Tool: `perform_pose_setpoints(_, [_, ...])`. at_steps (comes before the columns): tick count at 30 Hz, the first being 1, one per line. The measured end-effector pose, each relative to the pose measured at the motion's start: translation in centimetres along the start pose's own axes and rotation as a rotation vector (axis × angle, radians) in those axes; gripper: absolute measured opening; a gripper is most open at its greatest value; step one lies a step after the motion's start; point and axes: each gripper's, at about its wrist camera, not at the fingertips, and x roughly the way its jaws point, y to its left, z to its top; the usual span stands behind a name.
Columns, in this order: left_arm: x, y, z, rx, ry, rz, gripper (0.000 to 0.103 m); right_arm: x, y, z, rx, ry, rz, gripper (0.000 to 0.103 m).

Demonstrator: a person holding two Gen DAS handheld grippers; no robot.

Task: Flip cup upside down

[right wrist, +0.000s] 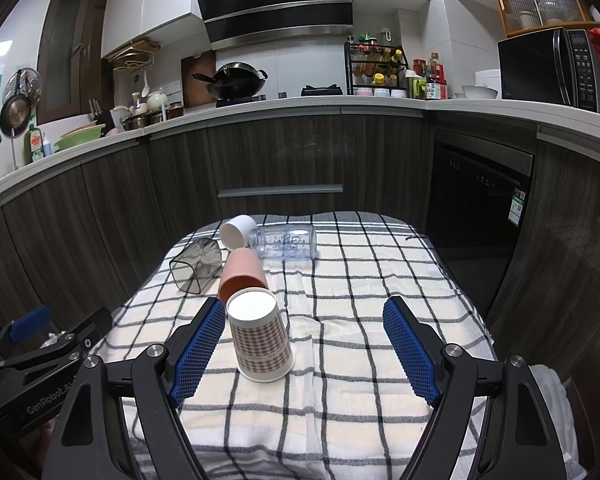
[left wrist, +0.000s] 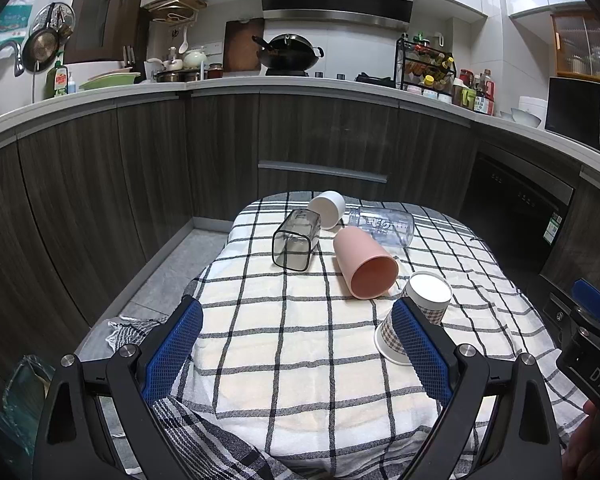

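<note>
Our left gripper (left wrist: pixel 298 316) and right gripper (right wrist: pixel 304 314) are both spread, holding nothing; the paper cup (right wrist: pixel 260 336) stands upside down on the surface (right wrist: pixel 360 360).

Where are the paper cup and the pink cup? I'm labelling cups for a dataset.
paper cup (right wrist: pixel 262 340), right wrist view, on its checked side wall.
pink cup (left wrist: pixel 360 258), left wrist view, on its outer side.

Both views are evenly lit by soft indoor light from above, with only faint shadows under the cups. The fisheye lens bends the counter (left wrist: pixel 300 88) strongly, and the corners go black. A bright glare sits on the hood (right wrist: pixel 276 34). Focus is sharp.
</note>
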Motion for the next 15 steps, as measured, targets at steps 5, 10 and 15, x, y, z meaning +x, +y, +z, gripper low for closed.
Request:
perform_pose_setpoints(5, [-0.09,-0.18,-0.01,0.01,-0.004,-0.004,0.097,0.0,-0.01,-0.01,0.002,0.002,0.001,0.081])
perform_pose_setpoints(10, [-0.01,-0.17,-0.06,0.0,0.005,0.001,0.097,0.02,-0.03,-0.02,0.003,0.002,0.002,0.081])
perform_pose_setpoints(15, [0.12,-0.14,-0.14,-0.007,0.018,-0.001,0.097,0.05,-0.06,-0.02,0.001,0.003,0.002,0.081])
